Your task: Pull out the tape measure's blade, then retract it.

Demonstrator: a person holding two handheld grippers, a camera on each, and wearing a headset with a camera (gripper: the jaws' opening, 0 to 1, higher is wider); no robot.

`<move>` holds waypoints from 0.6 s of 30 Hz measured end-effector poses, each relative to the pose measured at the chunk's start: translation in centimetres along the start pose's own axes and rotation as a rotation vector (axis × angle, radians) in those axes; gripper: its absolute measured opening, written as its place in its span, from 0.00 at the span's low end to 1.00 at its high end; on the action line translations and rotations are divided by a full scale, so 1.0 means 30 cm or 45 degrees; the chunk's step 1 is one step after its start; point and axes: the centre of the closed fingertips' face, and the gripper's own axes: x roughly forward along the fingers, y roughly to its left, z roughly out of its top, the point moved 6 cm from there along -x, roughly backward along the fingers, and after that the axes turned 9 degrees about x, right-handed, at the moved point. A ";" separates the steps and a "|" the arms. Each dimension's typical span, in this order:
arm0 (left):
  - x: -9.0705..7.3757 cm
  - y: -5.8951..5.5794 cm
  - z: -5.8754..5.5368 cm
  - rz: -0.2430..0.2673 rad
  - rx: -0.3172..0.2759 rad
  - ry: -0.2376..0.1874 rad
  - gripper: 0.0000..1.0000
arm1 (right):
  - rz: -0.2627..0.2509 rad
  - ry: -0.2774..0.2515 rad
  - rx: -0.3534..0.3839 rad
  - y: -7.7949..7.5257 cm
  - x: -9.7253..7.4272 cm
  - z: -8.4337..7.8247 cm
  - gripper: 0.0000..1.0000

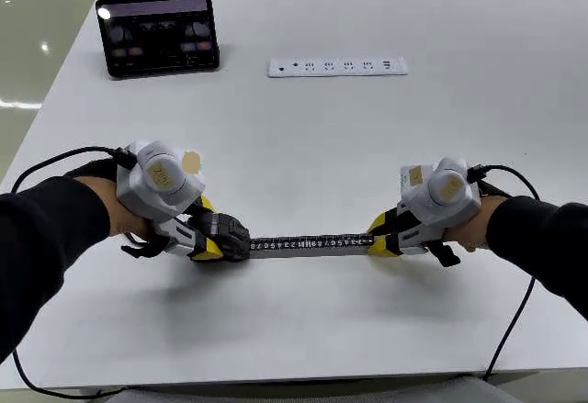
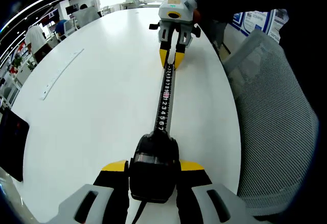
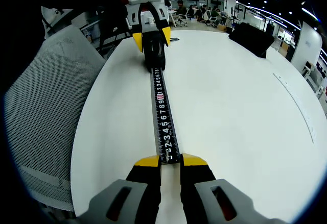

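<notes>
In the lower middle of the head view, the left gripper has its fingers clenched around the black case of the tape measure, low on the white desk. The blade runs flat along the desk towards the right of the frame, where the right gripper grasps its end between yellow-tipped fingers. A tablet lies at upper left and a power strip at upper centre.

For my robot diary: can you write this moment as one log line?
left gripper: shut on case | right gripper: shut on blade | blade: pulled out, stretched over table
</notes>
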 end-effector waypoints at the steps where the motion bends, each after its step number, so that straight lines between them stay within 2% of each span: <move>1: 0.000 0.000 0.000 0.000 0.000 0.001 0.32 | -0.002 0.001 0.001 -0.001 -0.003 -0.003 0.08; 18: 0.004 0.001 -0.001 0.004 -0.003 0.002 0.32 | -0.022 0.001 0.038 -0.013 -0.041 -0.043 0.08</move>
